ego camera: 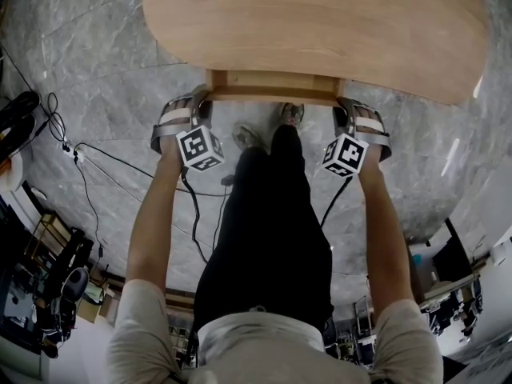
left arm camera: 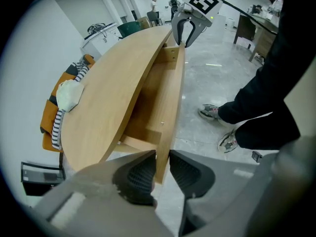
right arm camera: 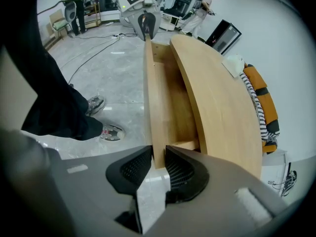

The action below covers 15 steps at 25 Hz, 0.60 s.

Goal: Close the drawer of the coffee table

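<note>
The wooden coffee table (ego camera: 312, 22) fills the top of the head view, and its drawer (ego camera: 272, 82) sticks out a little from under the top towards me. My left gripper (ego camera: 198, 102) is shut on the left end of the drawer front (left arm camera: 170, 98), with the panel's edge squeezed between its pads (left arm camera: 162, 169). My right gripper (ego camera: 346, 108) is shut on the other end of the same panel (right arm camera: 150, 93), its jaws (right arm camera: 159, 164) pressing both faces. Each gripper view shows the other gripper at the far end of the panel, the right gripper (left arm camera: 187, 31) and the left gripper (right arm camera: 144, 23).
My legs and shoes (ego camera: 256, 138) stand between the grippers, in front of the drawer. Black cables (ego camera: 88, 158) trail over the grey marble floor at the left. Beyond the table an orange seat (left arm camera: 54, 112) carries striped cloth. Desks and people stand far off.
</note>
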### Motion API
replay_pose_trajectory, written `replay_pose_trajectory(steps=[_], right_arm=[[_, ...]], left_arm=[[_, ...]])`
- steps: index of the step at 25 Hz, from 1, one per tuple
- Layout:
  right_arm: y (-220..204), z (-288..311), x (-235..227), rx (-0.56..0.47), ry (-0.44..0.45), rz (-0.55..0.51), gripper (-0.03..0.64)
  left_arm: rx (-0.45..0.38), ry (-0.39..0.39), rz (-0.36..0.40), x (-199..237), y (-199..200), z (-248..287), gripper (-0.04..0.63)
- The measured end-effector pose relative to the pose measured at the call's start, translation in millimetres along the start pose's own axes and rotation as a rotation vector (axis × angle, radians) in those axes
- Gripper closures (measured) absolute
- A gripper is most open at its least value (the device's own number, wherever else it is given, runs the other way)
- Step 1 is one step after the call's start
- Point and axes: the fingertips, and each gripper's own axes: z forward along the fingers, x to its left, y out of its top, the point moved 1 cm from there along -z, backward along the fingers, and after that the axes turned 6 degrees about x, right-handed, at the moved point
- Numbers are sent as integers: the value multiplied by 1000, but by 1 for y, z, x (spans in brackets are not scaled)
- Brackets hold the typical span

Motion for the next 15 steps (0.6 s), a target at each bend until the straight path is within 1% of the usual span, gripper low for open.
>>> replay_pose_trajectory(steps=[5, 11, 15], right_arm=[[0, 4, -7, -3, -12, 11, 523], [0, 10, -15, -17, -38, 34, 522], [-1, 12, -19, -33, -62, 37, 518]], left_arm=[[12, 13, -19, 5, 3, 4, 479], [21, 25, -77, 14, 5, 10, 474], [30, 33, -97, 16, 7, 12, 472]])
